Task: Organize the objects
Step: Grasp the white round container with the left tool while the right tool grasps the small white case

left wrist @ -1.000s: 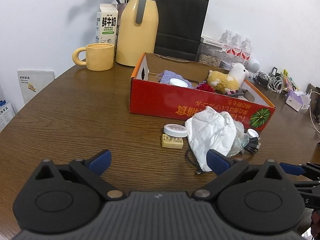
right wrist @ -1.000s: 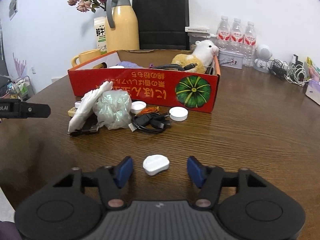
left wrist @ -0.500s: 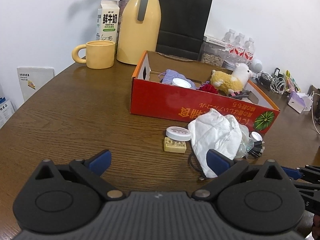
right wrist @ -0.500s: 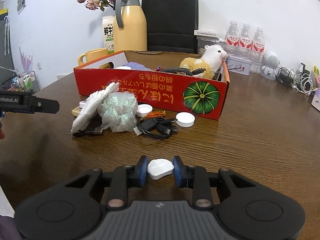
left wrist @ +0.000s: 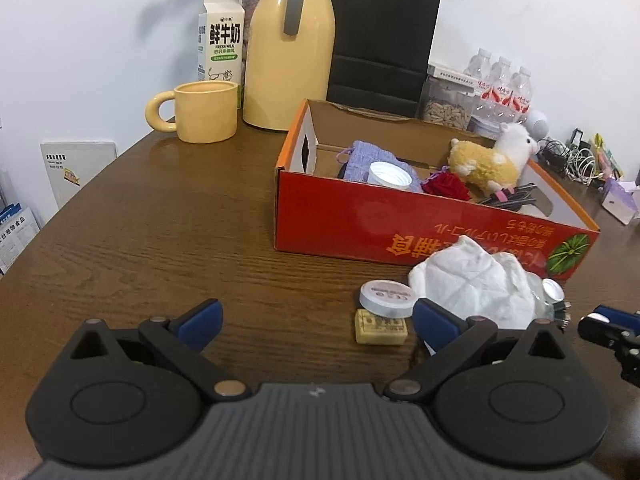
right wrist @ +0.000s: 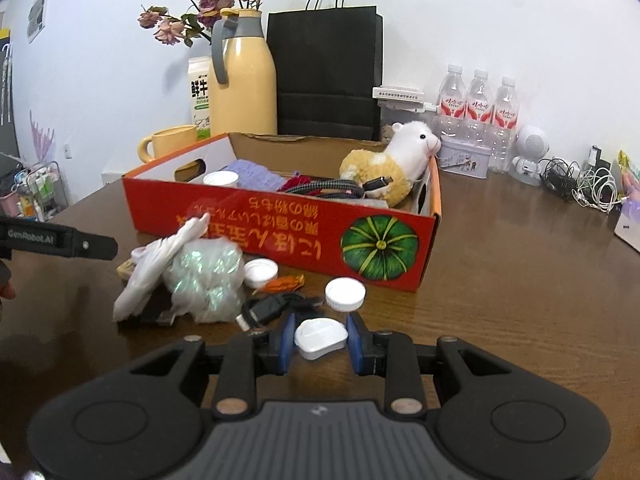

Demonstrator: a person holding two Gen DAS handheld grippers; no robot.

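The right gripper tilts downward, pinching a small flat white plastic case. The left gripper, spread wide, angles down over the brown wooden table. Only its view shows a round white tape roll.

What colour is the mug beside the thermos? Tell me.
Yellow mug, clearest in the left wrist view.

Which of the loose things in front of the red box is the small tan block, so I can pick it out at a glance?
Start at the red box on the wooden table and come to the clutter along its near side. At the left end of that clutter, next to the crumpled white cloth, a flat white round tin lies. The tan block lies just in front of the tin: it is the only rectangular, printed piece there.
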